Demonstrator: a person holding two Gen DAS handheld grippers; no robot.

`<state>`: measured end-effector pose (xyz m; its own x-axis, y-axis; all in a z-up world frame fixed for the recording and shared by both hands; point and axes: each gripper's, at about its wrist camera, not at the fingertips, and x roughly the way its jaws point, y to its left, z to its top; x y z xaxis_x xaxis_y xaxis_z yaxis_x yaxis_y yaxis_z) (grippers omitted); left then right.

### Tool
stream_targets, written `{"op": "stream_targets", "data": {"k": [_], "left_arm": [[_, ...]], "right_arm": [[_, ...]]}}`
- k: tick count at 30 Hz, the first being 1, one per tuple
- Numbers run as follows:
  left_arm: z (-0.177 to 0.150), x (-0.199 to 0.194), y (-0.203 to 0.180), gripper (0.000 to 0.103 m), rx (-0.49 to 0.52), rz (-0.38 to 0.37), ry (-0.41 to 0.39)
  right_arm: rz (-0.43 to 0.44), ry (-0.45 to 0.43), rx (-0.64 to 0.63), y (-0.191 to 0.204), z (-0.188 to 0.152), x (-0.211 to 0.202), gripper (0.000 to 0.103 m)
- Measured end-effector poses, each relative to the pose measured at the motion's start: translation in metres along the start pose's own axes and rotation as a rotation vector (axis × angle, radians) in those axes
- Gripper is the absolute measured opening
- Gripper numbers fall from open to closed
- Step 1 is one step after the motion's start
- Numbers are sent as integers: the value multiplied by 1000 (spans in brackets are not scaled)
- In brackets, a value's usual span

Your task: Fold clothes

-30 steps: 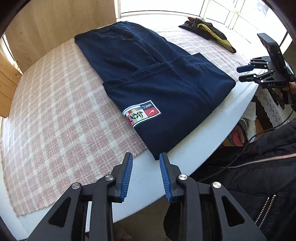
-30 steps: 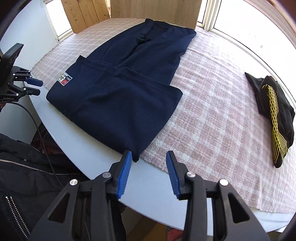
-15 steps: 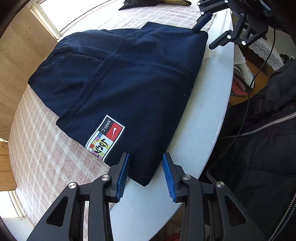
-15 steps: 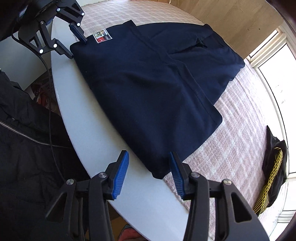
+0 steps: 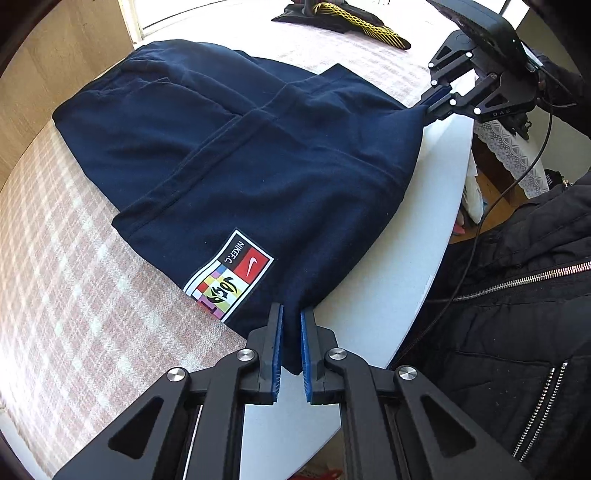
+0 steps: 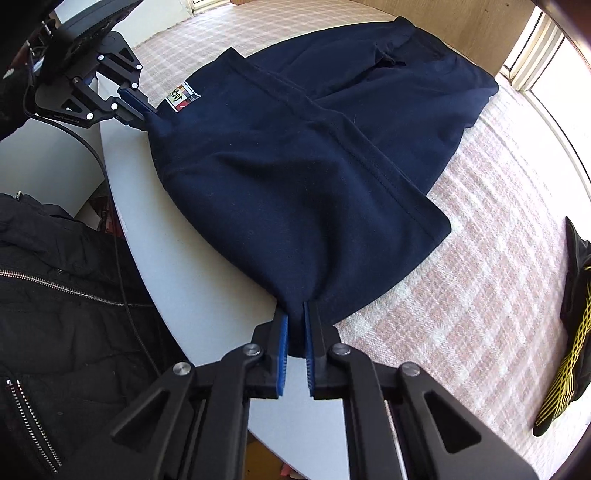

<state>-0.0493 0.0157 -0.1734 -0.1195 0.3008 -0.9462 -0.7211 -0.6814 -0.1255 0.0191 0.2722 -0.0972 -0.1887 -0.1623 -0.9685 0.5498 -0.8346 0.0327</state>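
The left gripper (image 5: pixel 291 332) and right gripper (image 6: pixel 295 332) each clamp a near corner of the navy garment (image 5: pixel 258 155). That garment's near edge overhangs the pink checked cloth (image 5: pixel 66 266) onto the bare white table (image 5: pixel 399 277) rim; a black-and-yellow garment (image 6: pixel 569 332) lies well apart from it.

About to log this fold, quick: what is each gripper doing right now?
Left gripper: closing on a near corner of the navy garment.
Right gripper: shut on the other near corner.

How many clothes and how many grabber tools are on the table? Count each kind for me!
Clothes: 2, the navy garment and the black-and-yellow garment.
Grippers: 2, the left gripper and the right gripper, each pinching a navy corner.
Total: 4.
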Motion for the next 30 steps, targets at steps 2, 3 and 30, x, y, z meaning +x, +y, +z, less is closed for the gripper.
{"op": "stream_targets", "data": {"k": [2, 3, 30], "left_arm": [[4, -12, 7, 8, -15, -11, -30], [7, -17, 11, 8, -22, -11, -42], [239, -3, 346, 5, -182, 206, -212]], "right_arm": [[3, -7, 9, -8, 5, -10, 7], [-4, -14, 11, -11, 8, -15, 7], [-199, -136, 87, -301, 315, 23, 5]]}}
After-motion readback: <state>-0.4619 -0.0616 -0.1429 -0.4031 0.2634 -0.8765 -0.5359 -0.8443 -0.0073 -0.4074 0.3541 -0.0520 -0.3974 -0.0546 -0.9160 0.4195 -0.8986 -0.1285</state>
